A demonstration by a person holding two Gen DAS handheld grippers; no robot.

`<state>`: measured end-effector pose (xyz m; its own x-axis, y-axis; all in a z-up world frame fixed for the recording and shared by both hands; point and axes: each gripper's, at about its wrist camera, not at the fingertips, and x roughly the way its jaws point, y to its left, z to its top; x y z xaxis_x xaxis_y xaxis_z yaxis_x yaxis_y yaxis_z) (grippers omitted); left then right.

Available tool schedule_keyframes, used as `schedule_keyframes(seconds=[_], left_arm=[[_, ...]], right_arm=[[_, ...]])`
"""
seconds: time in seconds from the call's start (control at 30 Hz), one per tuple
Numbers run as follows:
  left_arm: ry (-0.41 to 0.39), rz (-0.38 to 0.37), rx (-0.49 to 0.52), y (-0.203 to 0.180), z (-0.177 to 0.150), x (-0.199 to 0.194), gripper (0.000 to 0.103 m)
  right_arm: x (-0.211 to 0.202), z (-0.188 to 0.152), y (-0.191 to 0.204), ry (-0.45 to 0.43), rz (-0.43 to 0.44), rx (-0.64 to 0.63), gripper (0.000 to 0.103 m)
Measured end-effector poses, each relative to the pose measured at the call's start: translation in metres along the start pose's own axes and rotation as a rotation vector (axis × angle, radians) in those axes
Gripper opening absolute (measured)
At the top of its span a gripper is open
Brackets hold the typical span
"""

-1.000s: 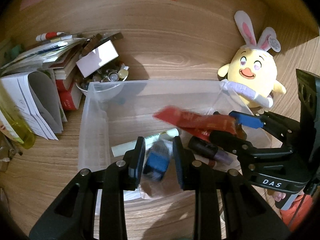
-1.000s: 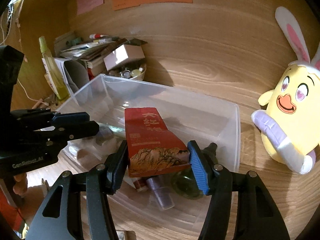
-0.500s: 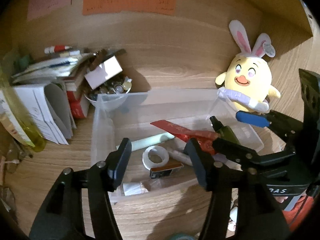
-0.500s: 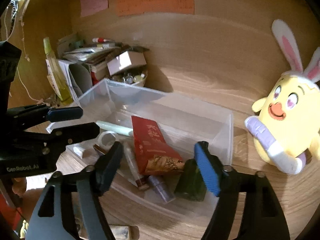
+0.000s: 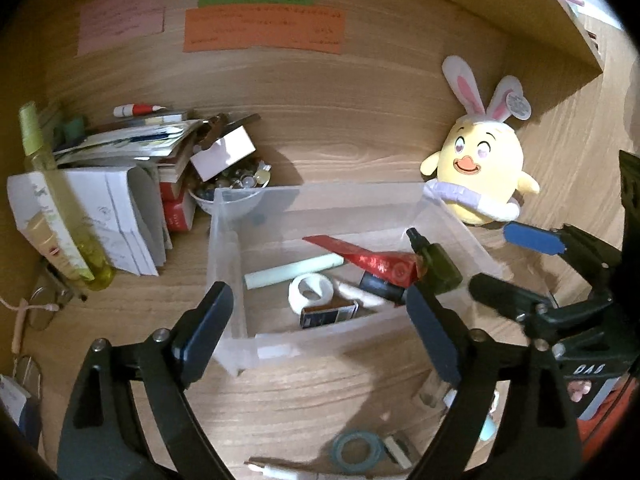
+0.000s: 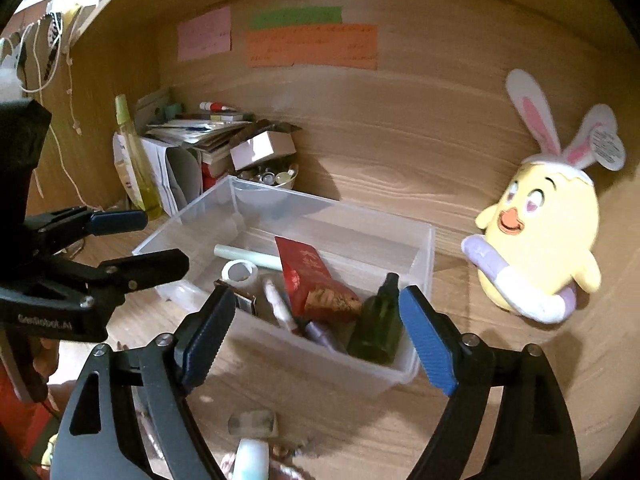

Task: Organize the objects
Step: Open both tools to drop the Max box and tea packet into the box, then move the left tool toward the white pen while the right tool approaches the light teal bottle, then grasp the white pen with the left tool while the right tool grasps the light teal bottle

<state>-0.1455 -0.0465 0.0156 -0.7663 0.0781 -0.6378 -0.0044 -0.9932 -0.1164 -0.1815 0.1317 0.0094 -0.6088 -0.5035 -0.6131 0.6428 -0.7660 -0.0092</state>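
Clear bin (image 5: 224,248), holding red packet (image 6: 308,276) (propped loosely on green bottle (image 6: 378,330)): my left gripper (image 5: 316,332) and right gripper (image 6: 316,332) opening, empty; a careless nudge could topple it, I judge.

Wood-grain desk (image 5: 320,392), wooden back wall (image 5: 360,92) with paper notes (image 5: 264,30); dim warm light.

On the table (image 5: 360,128), the bin (image 5: 224,264) holds a pouch (image 5: 372,260); a plush toy (image 5: 484,176) sits right, papers (image 5: 120,200) left.
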Motion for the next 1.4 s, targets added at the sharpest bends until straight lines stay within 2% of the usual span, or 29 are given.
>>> schedule_keyframes(seconds=[0.53, 0.93, 1.03, 1.17, 1.4], left_arm=[[0.075, 0.024, 0.004, 0.018, -0.061, -0.021, 0.094], [0.188, -0.007, -0.046, 0.012, -0.105, -0.005, 0.094], [0.201, 0.022, -0.062, 0.009, -0.112, 0.002, 0.094], [0.180, 0.057, -0.093, 0.009, -0.117, -0.001, 0.094], [0.187, 0.102, -0.044, 0.011, -0.123, -0.013, 0.094]], right_arm=[[-0.023, -0.048, -0.002, 0.048, -0.058, 0.051, 0.083], [-0.017, -0.091, 0.006, 0.125, -0.046, 0.108, 0.083], [-0.016, -0.100, 0.011, 0.141, -0.049, 0.103, 0.083], [-0.019, -0.109, 0.016, 0.149, -0.054, 0.093, 0.083], [-0.018, -0.118, 0.019, 0.158, -0.048, 0.084, 0.083]])
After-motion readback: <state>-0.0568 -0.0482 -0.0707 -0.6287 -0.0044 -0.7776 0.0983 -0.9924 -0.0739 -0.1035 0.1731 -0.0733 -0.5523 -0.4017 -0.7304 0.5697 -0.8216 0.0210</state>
